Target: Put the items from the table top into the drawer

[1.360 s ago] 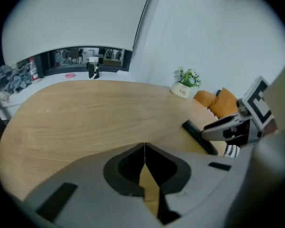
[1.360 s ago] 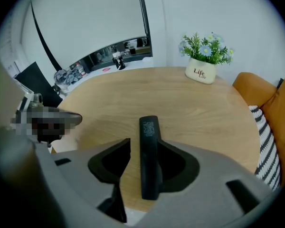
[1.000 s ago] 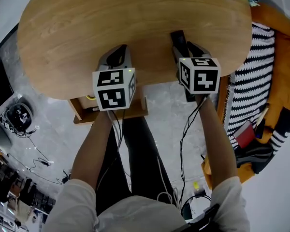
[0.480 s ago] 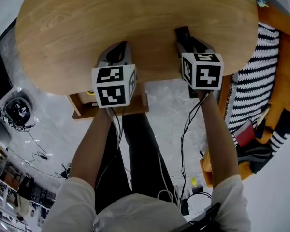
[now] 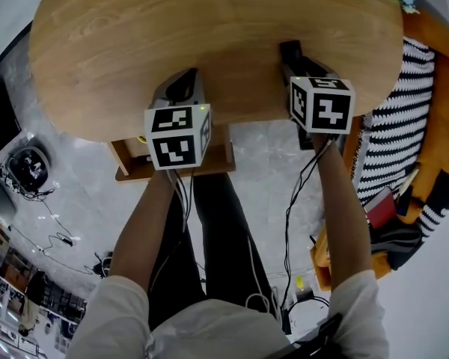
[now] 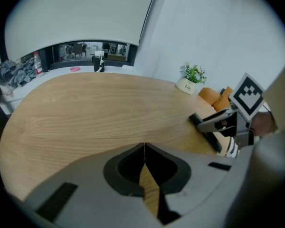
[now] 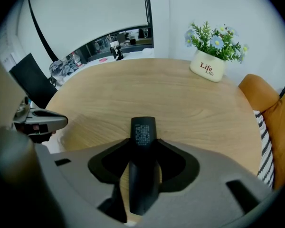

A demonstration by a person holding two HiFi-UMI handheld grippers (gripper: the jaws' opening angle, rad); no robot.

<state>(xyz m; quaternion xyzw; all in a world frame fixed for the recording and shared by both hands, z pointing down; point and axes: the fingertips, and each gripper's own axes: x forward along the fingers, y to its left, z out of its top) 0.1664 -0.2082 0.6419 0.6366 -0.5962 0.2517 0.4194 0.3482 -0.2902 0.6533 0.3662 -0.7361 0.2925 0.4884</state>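
Black remote (image 7: 142, 170) lies at the bench (image 7: 180, 99) near edge, between the right gripper (image 7: 143, 144) jaws, which are closing, pads not yet pressing. Left gripper (image 6: 145, 146) jaws clenched, empty. Flower pot (image 7: 209, 65) at far edge; drawer (image 5: 135, 167) juts out below.

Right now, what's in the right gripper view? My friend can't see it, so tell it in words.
The right gripper's jaws are closing around a slim black remote lying on a rounded wooden table. At the table's far edge stands a white pot of flowers, and the left gripper peeks in at the left.
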